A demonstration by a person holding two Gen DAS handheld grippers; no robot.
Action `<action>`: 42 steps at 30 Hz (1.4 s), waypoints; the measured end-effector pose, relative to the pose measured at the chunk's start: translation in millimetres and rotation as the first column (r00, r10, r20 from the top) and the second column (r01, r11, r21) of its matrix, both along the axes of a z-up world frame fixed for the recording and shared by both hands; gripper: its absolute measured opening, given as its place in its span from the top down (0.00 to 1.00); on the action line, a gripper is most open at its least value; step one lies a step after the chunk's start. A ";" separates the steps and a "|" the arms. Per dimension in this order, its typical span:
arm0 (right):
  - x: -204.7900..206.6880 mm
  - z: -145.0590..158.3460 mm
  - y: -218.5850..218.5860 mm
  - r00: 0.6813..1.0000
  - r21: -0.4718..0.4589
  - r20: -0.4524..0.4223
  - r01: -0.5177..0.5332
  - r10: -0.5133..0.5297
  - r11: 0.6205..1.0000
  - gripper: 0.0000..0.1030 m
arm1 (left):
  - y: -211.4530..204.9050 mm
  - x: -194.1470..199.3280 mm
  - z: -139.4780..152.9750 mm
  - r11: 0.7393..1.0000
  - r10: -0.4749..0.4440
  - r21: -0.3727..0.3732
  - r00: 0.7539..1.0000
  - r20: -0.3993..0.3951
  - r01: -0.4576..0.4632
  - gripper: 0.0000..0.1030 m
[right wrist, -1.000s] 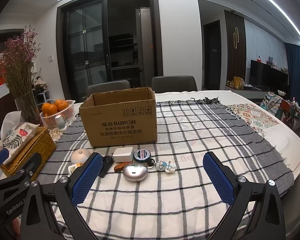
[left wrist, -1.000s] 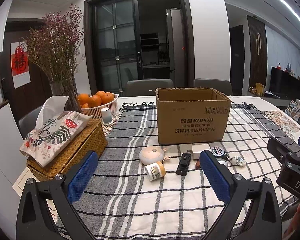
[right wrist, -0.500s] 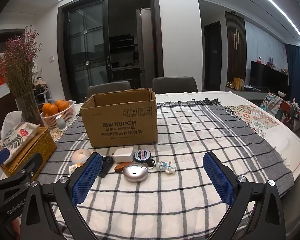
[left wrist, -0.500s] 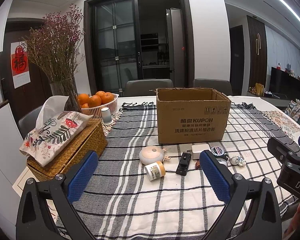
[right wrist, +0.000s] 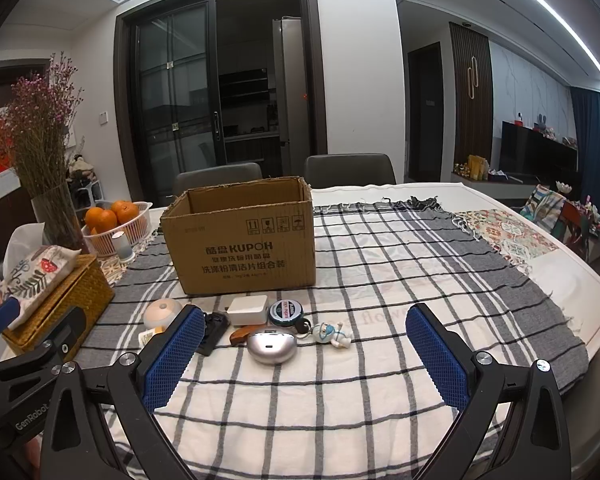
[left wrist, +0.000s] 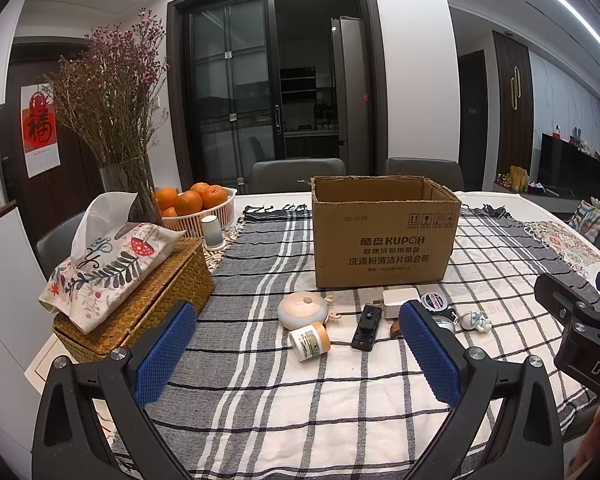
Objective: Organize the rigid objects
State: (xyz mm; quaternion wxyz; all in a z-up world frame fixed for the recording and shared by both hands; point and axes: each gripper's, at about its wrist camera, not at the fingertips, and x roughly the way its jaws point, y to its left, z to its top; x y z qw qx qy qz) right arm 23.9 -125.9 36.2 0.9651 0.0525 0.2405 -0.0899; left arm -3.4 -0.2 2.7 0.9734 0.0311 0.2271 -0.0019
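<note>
Two handheld grippers hovered over a dining table covered by a checked cloth [left wrist: 260, 392]. The left gripper [left wrist: 296, 354] was spread wide with nothing between its blue pads, and the right gripper [right wrist: 304, 354] was likewise spread wide and empty.

An open cardboard box [left wrist: 384, 236] stood upright on the cloth near the middle of the table. Just in front of it lay a loose cluster of small rigid objects: a round pale pink device [left wrist: 303, 310], a small jar [left wrist: 309, 341] lying on its side just beside it, a black clip-like piece [left wrist: 367, 327], a white charger [left wrist: 400, 301], a round tape measure [right wrist: 286, 311], a silver oval case [right wrist: 271, 345], a brown item [right wrist: 242, 333] (partly hidden behind the case) and a little astronaut figure [right wrist: 332, 334] on a keyring.

To the left stood a woven tissue box [left wrist: 152, 300] with a floral cover, a basket of oranges [left wrist: 198, 206] and a vase of dried flowers [left wrist: 112, 120].
</note>
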 end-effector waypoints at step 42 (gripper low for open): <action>13.5 -13.5 0.0 0.998 0.018 -0.053 -0.020 0.020 1.000 0.00 | 2.2 14.2 -14.5 1.000 0.020 0.004 0.998 -0.062 -0.019 0.00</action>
